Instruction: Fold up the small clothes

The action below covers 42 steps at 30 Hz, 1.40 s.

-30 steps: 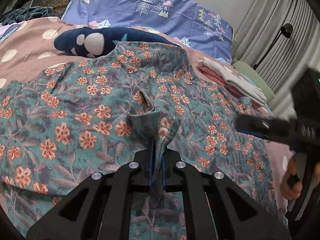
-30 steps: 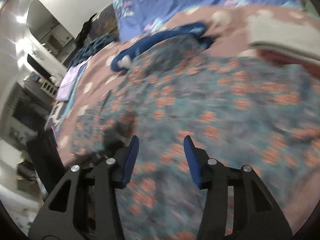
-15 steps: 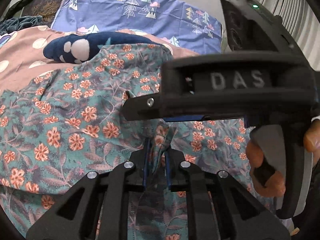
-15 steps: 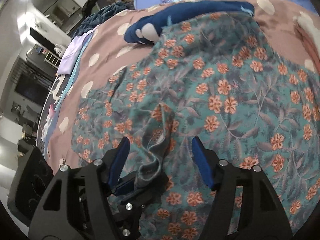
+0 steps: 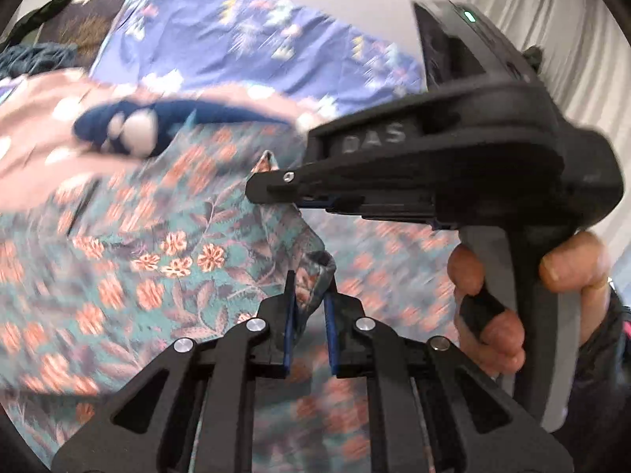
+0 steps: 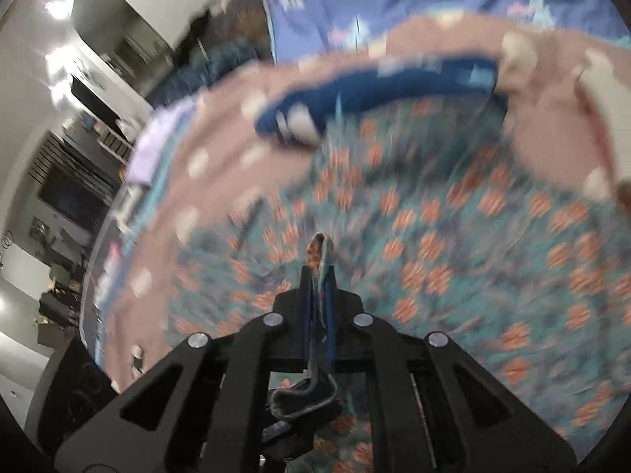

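1. Since half a second ago, my right gripper [image 6: 320, 276] has gone from spread wide above the cloth to clenched on it, and my left gripper [image 5: 308, 283] has loosened its pinch a little.
2. I am holding the teal cotton garment printed with orange flowers [image 5: 165, 252] in both grippers: a raised fold of it is standing between the blue-padded fingers [image 5: 290, 295] of the left one, which are sitting slightly apart around the bunched hem.
3. From the left wrist view, I am seeing the right gripper [image 5: 276, 189] crossing in front, its tips nipping another peak of the same garment just above the left one's fold, while the person's hand [image 5: 512, 299] is squeezing its grey trigger.
4. From the right wrist view, a thin ridge of the garment [image 6: 453, 244] is poking up between the closed fingers [image 6: 305, 280], and a loop of hem is hanging down behind them.
5. The rest of the garment is lying spread over the pink bedspread with white dots [image 6: 221, 165], beside a navy plush toy with white patches [image 5: 130, 134].
6. Everything away from the grippers is blurring.
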Motion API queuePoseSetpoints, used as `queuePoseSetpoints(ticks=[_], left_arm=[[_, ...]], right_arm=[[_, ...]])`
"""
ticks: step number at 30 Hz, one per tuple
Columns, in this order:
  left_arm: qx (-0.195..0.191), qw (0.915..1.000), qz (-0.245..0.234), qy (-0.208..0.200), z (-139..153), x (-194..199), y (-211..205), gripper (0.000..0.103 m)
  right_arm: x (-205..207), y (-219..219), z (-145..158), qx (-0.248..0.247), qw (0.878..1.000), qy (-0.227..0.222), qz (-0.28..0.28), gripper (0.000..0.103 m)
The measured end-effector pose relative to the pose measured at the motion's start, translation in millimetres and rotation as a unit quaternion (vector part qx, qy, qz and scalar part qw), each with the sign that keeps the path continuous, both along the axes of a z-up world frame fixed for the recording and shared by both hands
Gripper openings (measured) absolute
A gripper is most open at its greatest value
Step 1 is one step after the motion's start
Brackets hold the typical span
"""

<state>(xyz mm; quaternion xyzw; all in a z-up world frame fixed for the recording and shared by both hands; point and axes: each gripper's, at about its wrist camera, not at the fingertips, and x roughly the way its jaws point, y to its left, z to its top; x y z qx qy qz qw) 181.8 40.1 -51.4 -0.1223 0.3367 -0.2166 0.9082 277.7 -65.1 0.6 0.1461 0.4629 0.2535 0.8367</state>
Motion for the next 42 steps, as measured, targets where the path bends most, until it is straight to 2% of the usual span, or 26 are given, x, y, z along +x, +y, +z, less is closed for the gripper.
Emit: queuePoseSetpoints(ticks=[3,6,8,11,12,13,14,15,16,20,23,26,27,28,29,30,32,35,36,37,38,39,42], left_arm=[[-0.012,0.9993,-0.027,-0.023,21.2,5.8,-23.7,0.012],[-0.007,0.9976,-0.06,-0.033,24.3,12.7,-56.3,0.012],[-0.002,0.997,-0.075,-0.021,15.5,18.6,-72.4,0.012],[0.01,0.996,-0.088,0.013,-12.2,30.5,-96.1,0.012],[0.016,0.996,-0.086,0.021,-18.2,32.3,-99.4,0.016],[0.025,0.9957,-0.084,0.03,-24.1,33.7,-101.4,0.021],[0.036,0.9954,-0.08,0.039,-29.8,33.6,-100.3,0.032],[0.042,0.9955,-0.075,0.039,-30.3,30.1,-98.9,0.042],[0.048,0.9962,-0.065,0.032,-27.8,25.5,-91.3,0.044],[0.079,0.9963,-0.034,-0.003,-11.2,0.4,-50.4,0.057],[0.114,0.9931,0.024,-0.013,-6.4,-20.8,-10.3,0.058],[0.142,0.9843,0.105,0.005,-16.0,-34.6,48.1,0.058],[0.161,0.9767,0.14,0.021,-24.1,-35.9,71.2,0.058],[0.197,0.9624,0.183,0.038,-34.3,-36.7,92.4,0.058],[0.227,0.9485,0.213,0.06,-45.6,-37.5,112.4,0.058],[0.228,0.9441,0.224,0.08,-50.7,-39.6,124.9,0.058],[0.183,0.9486,0.243,0.087,-48.6,-46.1,150.1,0.058],[0.229,0.9337,0.264,0.078,-44.3,-50.0,157.3,0.058],[0.234,0.9321,0.265,0.079,-43.8,-50.2,157.8,0.058],[0.224,0.9352,0.264,0.074,-41.3,-52.6,158.0,0.058],[0.216,0.9385,0.261,0.069,-37.6,-54.6,154.6,0.058],[0.194,0.9471,0.25,0.053,-28.9,-59.7,150.0,0.057],[0.161,0.9643,0.209,0.021,-8.1,-62.6,119.8,0.056]], right_arm=[[-5.0,-36.9,26.2,0.01,0.999,-0.03,-0.015,0.006],[-9.4,-72.9,31.7,-0.005,0.998,-0.053,-0.043,0.006],[-9.9,-98.7,19.2,-0.02,0.996,-0.05,-0.069,0.006],[-8.3,-128.1,-13.4,-0.024,0.995,-0.02,-0.096,0.007],[-9.5,-133.4,-21.3,-0.03,0.994,-0.017,-0.105,0.008],[-8.7,-137.7,-28.4,-0.037,0.993,-0.017,-0.113,0.014],[-11.7,-143.9,-36.9,-0.048,0.991,-0.017,-0.125,0.017],[-14.8,-149.0,-39.5,-0.049,0.99,-0.017,-0.133,0.025],[-18.3,-153.8,-42.6,-0.045,0.989,-0.016,-0.137,0.032],[-38.0,-164.6,-41.9,-0.032,0.99,-0.025,-0.136,0.032],[-61.1,-158.3,-36.6,-0.002,0.995,-0.045,-0.084,0.032],[-73.9,-140.1,-42.2,0.012,0.998,-0.047,-0.028,0.033],[-74.5,-132.0,-51.3,-0.013,0.999,-0.037,-0.021,0.036],[-72.9,-126.7,-61.7,-0.05,0.998,-0.025,-0.027,0.035],[-69.8,-123.3,-76.7,-0.084,0.996,-0.019,-0.037,0.024],[-71.5,-122.8,-81.9,-0.091,0.995,-0.028,-0.043,0.018],[-77.2,-125.8,-83.6,-0.075,0.995,-0.045,-0.052,0.018],[-87.2,-130.1,-76.1,-0.069,0.995,-0.039,-0.066,0.02],[-90.4,-132.8,-73.9,-0.068,0.994,-0.037,-0.072,0.026],[-96.4,-140.8,-70.3,-0.067,0.994,-0.038,-0.083,0.036],[-107.4,-152.5,-64.3,-0.061,0.991,-0.05,-0.104,0.039],[-112.8,-163.5,-62.7,-0.056,0.99,-0.06,-0.116,0.041],[-132.4,-205.3,-51.9,-0.06,0.981,-0.07,-0.173,0.043]])
